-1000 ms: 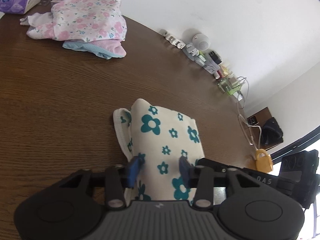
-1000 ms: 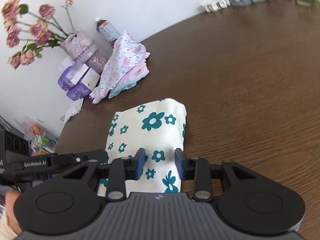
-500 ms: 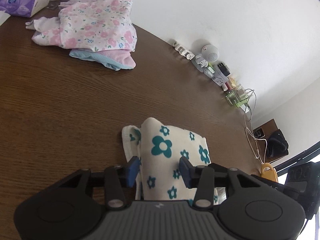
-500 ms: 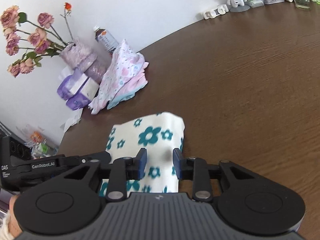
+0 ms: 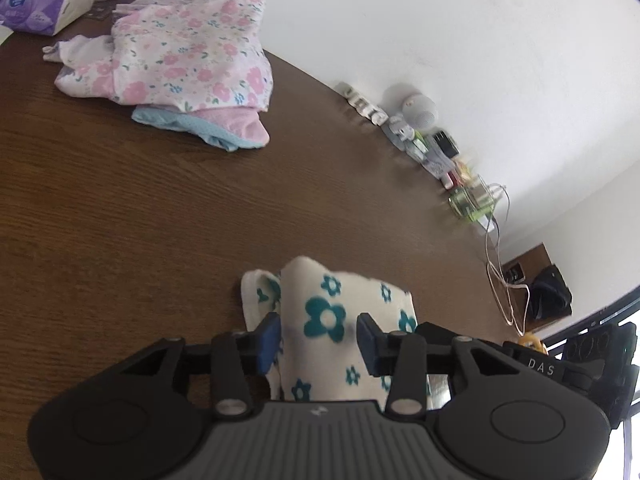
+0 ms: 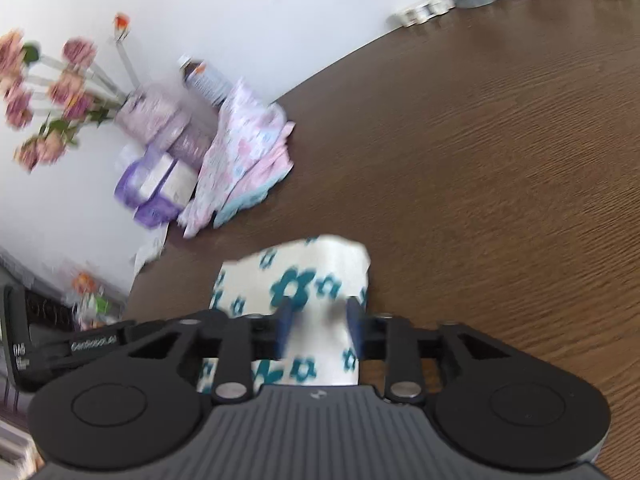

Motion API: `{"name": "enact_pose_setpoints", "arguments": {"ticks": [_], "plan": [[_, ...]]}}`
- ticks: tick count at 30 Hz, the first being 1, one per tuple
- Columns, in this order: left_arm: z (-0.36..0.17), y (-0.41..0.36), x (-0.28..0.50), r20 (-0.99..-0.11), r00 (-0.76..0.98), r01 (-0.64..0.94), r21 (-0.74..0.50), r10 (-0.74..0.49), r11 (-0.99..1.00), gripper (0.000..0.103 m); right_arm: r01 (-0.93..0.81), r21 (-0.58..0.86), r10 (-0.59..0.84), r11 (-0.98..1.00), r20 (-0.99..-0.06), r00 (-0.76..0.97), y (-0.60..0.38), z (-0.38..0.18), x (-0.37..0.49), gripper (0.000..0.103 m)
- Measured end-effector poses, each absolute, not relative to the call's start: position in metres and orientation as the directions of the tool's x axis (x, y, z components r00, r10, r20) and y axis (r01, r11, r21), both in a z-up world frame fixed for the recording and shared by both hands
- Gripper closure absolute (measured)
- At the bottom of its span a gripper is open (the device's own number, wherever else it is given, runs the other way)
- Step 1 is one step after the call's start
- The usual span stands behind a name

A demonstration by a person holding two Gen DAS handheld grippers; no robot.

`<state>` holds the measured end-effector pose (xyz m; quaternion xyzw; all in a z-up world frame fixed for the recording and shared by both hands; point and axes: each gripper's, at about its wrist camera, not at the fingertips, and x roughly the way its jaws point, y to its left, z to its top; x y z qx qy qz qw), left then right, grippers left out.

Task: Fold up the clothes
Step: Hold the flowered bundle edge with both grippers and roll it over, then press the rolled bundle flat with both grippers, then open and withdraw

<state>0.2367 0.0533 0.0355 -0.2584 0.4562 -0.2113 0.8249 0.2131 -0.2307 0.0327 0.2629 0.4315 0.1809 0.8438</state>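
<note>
Grippers over folded floral cloth on brown table

Left gripper [image 5: 318,338] and right gripper [image 6: 319,326] both stand parted above the cloth [image 5: 332,320], pinching nothing; whether the fingertips touch it cannot be told. Its near end is hidden under the gripper bodies. Cream with teal flowers, folded compact, it lies on the table [image 5: 120,220], well apart from the pink clothes pile [image 5: 188,68]; the right view is motion-blurred.

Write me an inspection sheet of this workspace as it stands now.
Surface: brown wooden table, bare in the middle.
Job's things: folded teal-flowered cloth lying flat; pink floral pile stacked at the far edge.
Clutter: tissue packs, flower vase, bottle, small gadgets along the wall.
Grippers: left tool and right tool open above the cloth.
Cables: white cable hanging off the table edge.
Surroundings: white wall.
</note>
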Motion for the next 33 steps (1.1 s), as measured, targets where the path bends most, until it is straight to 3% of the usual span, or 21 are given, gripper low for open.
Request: {"name": "enact_pose_setpoints", "arguments": {"ticks": [2, 3, 6, 10, 12, 16, 24, 26, 28, 29, 32, 33], "plan": [[0.035, 0.052, 0.243, -0.643, 0.498, 0.109, -0.618, -0.581, 0.778, 0.064, -0.066, 0.600, 0.526, 0.797, -0.636, 0.565, -0.229, 0.031, 0.220, 0.069], [0.035, 0.051, 0.244, -0.645, 0.499, 0.113, -0.614, -0.579, 0.781, 0.072, -0.061, 0.598, 0.522, 0.799, -0.640, 0.564, -0.228, 0.030, 0.223, 0.069], [0.034, 0.046, 0.244, -0.650, 0.506, 0.135, -0.590, -0.567, 0.796, 0.078, -0.050, 0.603, 0.524, 0.797, -0.646, 0.556, -0.224, 0.027, 0.230, 0.083], [0.033, 0.052, 0.244, -0.635, 0.506, 0.124, -0.616, -0.584, 0.778, 0.074, -0.064, 0.599, 0.525, 0.798, -0.639, 0.562, -0.224, 0.029, 0.225, 0.090], [0.035, 0.056, 0.241, -0.628, 0.504, 0.118, -0.630, -0.593, 0.767, 0.072, -0.071, 0.599, 0.527, 0.797, -0.635, 0.565, -0.226, 0.030, 0.221, 0.086], [0.042, 0.063, 0.226, -0.616, 0.495, 0.128, -0.646, -0.613, 0.753, 0.062, -0.084, 0.599, 0.532, 0.796, -0.626, 0.570, -0.231, 0.034, 0.212, 0.068], [0.037, 0.052, 0.195, -0.670, 0.391, 0.156, -0.627, -0.631, 0.763, 0.062, -0.115, 0.586, 0.539, 0.802, -0.627, 0.563, -0.233, 0.038, 0.184, 0.069], [0.037, 0.049, 0.189, -0.675, 0.391, 0.186, -0.608, -0.626, 0.772, 0.063, -0.117, 0.579, 0.537, 0.807, -0.636, 0.554, -0.230, 0.038, 0.179, 0.074], [0.036, 0.047, 0.186, -0.670, 0.410, 0.222, -0.584, -0.619, 0.780, 0.076, -0.117, 0.588, 0.549, 0.800, -0.639, 0.538, -0.228, 0.034, 0.177, 0.087], [0.034, 0.047, 0.186, -0.667, 0.415, 0.227, -0.582, -0.619, 0.780, 0.077, -0.114, 0.597, 0.556, 0.794, -0.639, 0.532, -0.228, 0.032, 0.177, 0.088], [0.029, 0.052, 0.184, -0.653, 0.414, 0.211, -0.609, -0.634, 0.765, 0.074, -0.102, 0.623, 0.571, 0.775, -0.623, 0.535, -0.231, 0.027, 0.176, 0.093], [0.029, 0.054, 0.181, -0.656, 0.413, 0.202, -0.611, -0.632, 0.766, 0.066, -0.098, 0.632, 0.576, 0.769, -0.618, 0.536, -0.232, 0.026, 0.176, 0.092]]}}
